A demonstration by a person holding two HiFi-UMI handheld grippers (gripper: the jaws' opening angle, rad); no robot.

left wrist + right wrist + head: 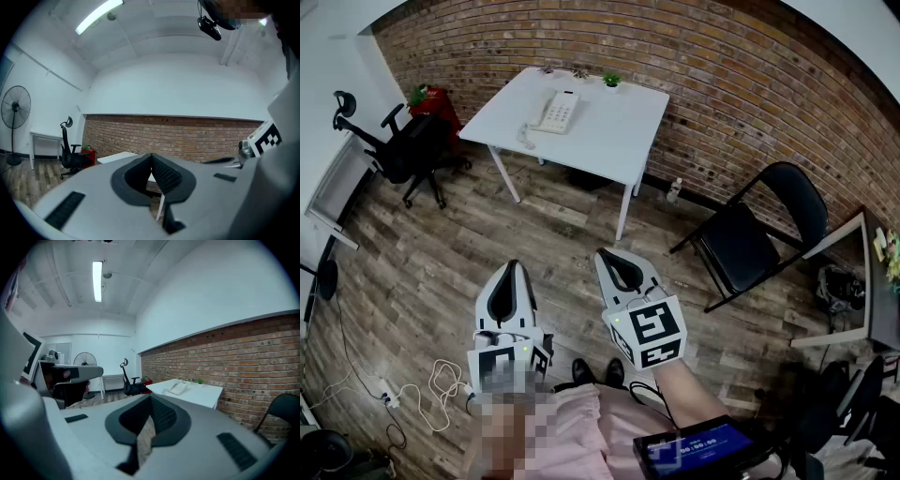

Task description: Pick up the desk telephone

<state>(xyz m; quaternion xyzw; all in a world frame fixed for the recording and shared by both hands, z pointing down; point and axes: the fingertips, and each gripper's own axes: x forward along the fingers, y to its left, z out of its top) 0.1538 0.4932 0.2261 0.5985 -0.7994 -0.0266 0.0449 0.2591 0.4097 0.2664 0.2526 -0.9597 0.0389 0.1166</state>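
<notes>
A red brick wall [750, 84] is backing a white square table [614, 141] that is standing on the wood-plank floor [422, 281], well apart from the person. The grey left gripper [514, 266] and the grey right gripper [602, 253] are hovering side by side, jaws pressed together on nothing. The white corded desk telephone [556, 111] is lying on the table's far left part.

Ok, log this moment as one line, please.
stage: before approach | phone: on table, untouched | left claw: shut, empty | right claw: shut, empty | both claws: well short of table
</notes>
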